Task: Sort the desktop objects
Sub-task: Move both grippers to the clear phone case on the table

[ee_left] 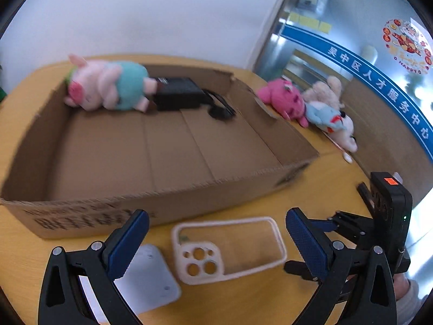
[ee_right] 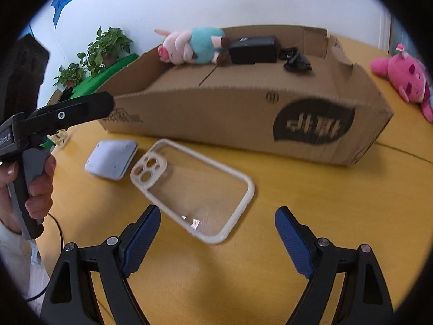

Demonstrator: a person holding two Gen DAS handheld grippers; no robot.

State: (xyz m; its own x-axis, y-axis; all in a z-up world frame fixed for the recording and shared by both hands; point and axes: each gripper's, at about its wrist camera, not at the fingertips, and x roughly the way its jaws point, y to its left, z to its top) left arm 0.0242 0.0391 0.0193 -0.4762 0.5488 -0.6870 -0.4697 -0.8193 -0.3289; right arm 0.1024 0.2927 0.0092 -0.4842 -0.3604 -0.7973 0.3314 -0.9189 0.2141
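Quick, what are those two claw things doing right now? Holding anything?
Left gripper: open, holding nothing, above the phone case.
Right gripper: open, holding nothing.

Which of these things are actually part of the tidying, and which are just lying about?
Part of the job:
- phone case
- white device
- cardboard box
- pig plush and black adapter, in the box
- pink plush

Just there:
- potted plants
- blue wall banner

Background only: potted plants (ee_right: 108,46) at 10 o'clock in right wrist view, on a green surface (ee_right: 108,73). Blue banner (ee_left: 379,86) and round sticker (ee_left: 407,43) at 2 o'clock, left wrist view.
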